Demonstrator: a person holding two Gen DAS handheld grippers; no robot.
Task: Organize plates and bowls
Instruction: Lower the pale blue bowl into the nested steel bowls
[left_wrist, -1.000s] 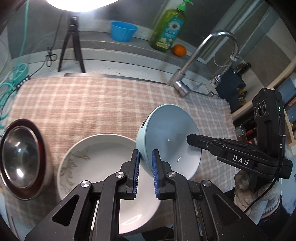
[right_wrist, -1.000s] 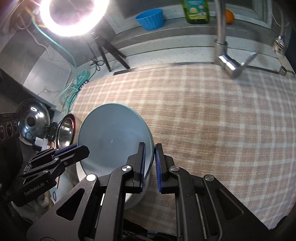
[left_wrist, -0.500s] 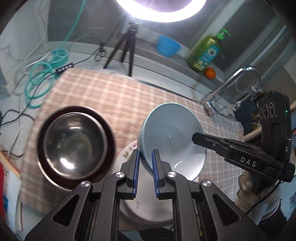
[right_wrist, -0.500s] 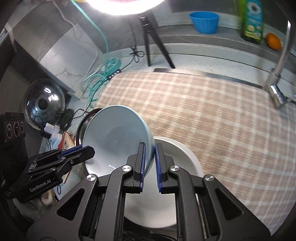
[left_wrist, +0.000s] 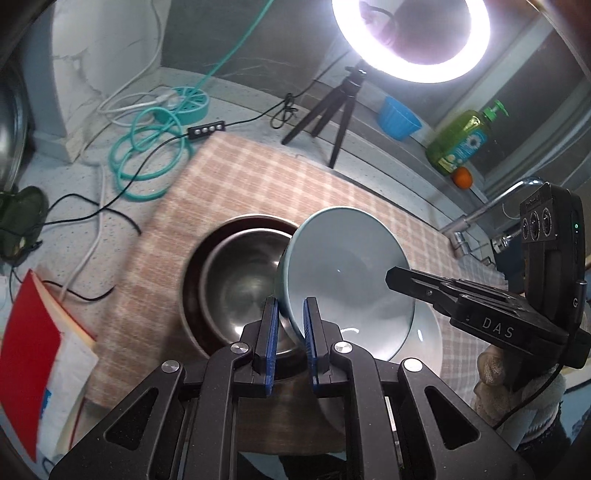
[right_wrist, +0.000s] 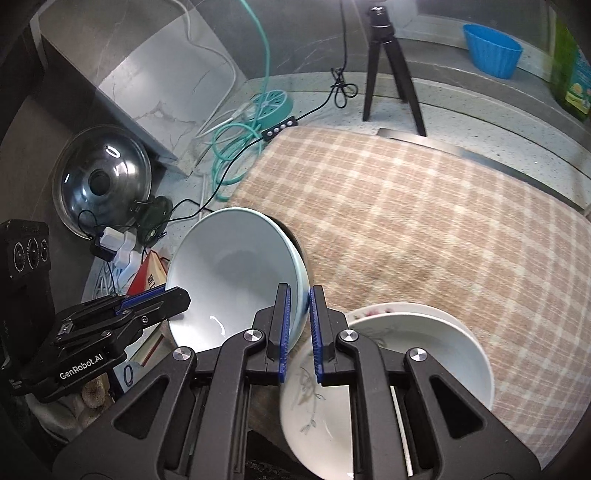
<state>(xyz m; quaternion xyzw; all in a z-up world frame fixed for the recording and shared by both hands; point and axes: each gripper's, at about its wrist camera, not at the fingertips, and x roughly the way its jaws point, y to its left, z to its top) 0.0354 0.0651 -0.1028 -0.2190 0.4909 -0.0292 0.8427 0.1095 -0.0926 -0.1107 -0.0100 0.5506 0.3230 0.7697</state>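
Observation:
Both grippers hold one pale blue bowl (left_wrist: 347, 280) by opposite sides of its rim, tilted in the air. My left gripper (left_wrist: 290, 332) is shut on its near rim; my right gripper (right_wrist: 299, 325) is shut on the other rim of the bowl (right_wrist: 236, 273). Below and left of the bowl sits a steel bowl (left_wrist: 240, 284) nested in a dark brown plate (left_wrist: 192, 266). A white flower-patterned plate (right_wrist: 399, 373) lies on the checked cloth (right_wrist: 424, 221), and shows under the bowl in the left wrist view (left_wrist: 428, 332).
A ring light on a tripod (left_wrist: 340, 107), coiled teal hose (left_wrist: 147, 158), blue cup (left_wrist: 399, 118), soap bottle (left_wrist: 458, 144) and orange (left_wrist: 462, 178) stand at the back. A faucet (left_wrist: 476, 218) is at right. A red book (left_wrist: 33, 362) and pot lid (right_wrist: 99, 184) lie left.
Both grippers have carried the blue bowl leftward, off the white plate and over toward the steel bowl. The views have swung left with it.

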